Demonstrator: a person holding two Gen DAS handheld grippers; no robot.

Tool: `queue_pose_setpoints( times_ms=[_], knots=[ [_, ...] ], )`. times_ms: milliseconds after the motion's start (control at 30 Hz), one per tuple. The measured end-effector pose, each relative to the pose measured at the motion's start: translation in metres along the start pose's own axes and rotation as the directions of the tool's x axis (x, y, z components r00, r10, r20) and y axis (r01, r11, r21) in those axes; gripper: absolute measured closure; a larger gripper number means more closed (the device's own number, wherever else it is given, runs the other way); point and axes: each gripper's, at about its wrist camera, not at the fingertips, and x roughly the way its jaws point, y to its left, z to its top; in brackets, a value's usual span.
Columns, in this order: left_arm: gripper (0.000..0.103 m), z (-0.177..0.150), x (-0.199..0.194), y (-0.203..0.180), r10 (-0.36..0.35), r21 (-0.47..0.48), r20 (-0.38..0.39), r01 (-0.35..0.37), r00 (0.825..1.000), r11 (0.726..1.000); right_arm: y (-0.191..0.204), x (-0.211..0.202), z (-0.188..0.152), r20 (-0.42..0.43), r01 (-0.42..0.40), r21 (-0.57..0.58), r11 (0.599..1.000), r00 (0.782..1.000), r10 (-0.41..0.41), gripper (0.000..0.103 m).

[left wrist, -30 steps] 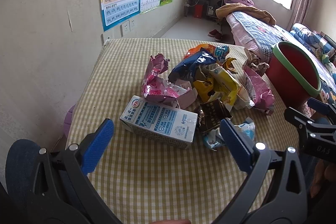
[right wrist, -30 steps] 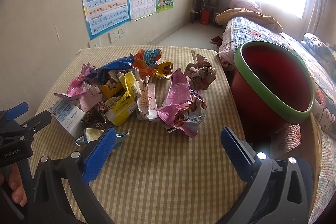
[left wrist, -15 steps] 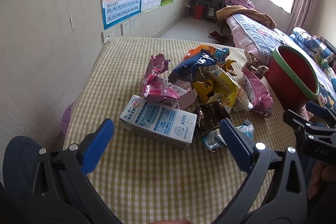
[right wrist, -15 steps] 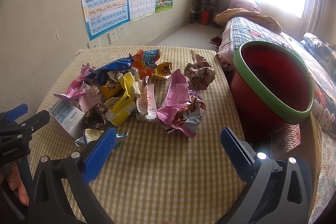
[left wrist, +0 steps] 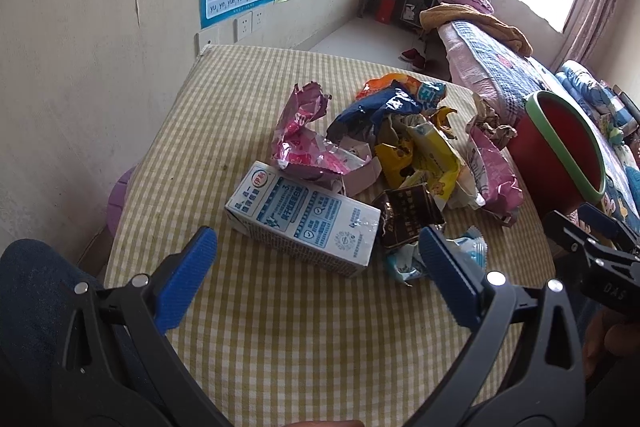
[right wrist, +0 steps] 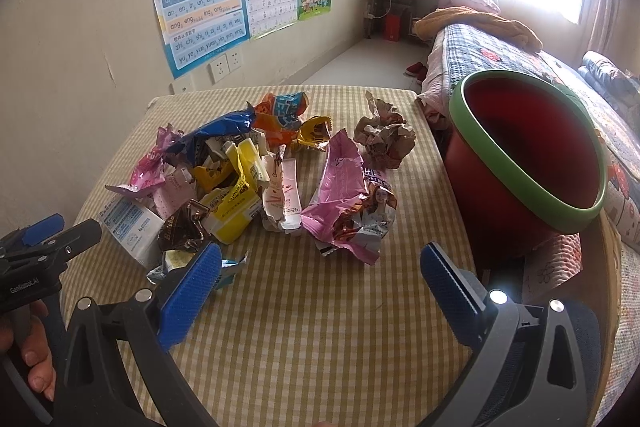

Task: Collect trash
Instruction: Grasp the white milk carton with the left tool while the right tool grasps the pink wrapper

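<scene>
**Both claws poised over the litter, nothing picked yet**

We hold the left claw [left wrist: 318,267] with its pads spread wide and empty, aimed at the milk carton [left wrist: 304,217], the nearest piece on that side. Our right claw [right wrist: 320,281] is equally agape and empty, facing the pink wrapper [right wrist: 348,199]. The trash sits heaped mid-worktop [right wrist: 320,327], while the red bin [right wrist: 532,163] stands just beside the right edge, likely so the right claw has the short carry.
</scene>
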Motion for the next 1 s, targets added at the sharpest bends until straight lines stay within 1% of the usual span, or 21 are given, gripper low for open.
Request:
queue_pose_setpoints(
  times_ms=[167,300,433,533,700,767,867,967,1000],
  knots=[
    [0.006,0.003,0.019,0.006,0.002,-0.056,-0.087,-0.007,0.996,0.998,-0.007,0.010,0.010,-0.019,-0.006,-0.008,1.000,1.000,0.005,0.007],
    [0.007,0.006,0.034,0.004,-0.001,-0.084,-0.135,-0.011,0.991,0.996,-0.014,0.023,0.018,-0.044,-0.001,-0.016,1.000,0.999,0.000,0.007],
    [0.008,0.008,0.051,0.003,-0.009,-0.125,-0.190,-0.015,0.982,0.992,-0.025,0.044,0.029,-0.080,0.013,0.000,1.000,0.997,-0.013,0.007],
    [0.010,0.010,0.061,0.006,-0.018,-0.178,-0.219,-0.022,0.976,0.984,-0.036,0.065,0.035,-0.128,0.009,0.037,0.999,0.992,-0.004,0.007],
    [0.011,0.016,0.074,0.009,-0.019,-0.249,-0.241,-0.042,0.970,0.968,-0.055,0.094,0.040,-0.193,0.000,0.092,0.996,0.981,0.018,0.007],
    [0.012,0.018,0.080,0.010,-0.010,-0.271,-0.252,-0.061,0.968,0.961,-0.062,0.104,0.040,-0.219,-0.004,0.113,0.994,0.975,0.029,0.011],
    [0.013,0.019,0.087,0.014,-0.016,-0.313,-0.271,-0.073,0.962,0.947,-0.069,0.117,0.038,-0.266,-0.035,0.153,0.988,0.961,0.075,0.015],
    [0.014,0.018,0.093,0.016,-0.024,-0.334,-0.284,-0.076,0.959,0.940,-0.070,0.122,0.034,-0.273,-0.090,0.180,0.980,0.952,0.138,0.023],
    [0.014,0.018,0.093,0.015,-0.019,-0.330,-0.277,-0.076,0.961,0.941,-0.070,0.122,0.033,-0.270,-0.101,0.179,0.979,0.951,0.148,0.026]
  ],
)
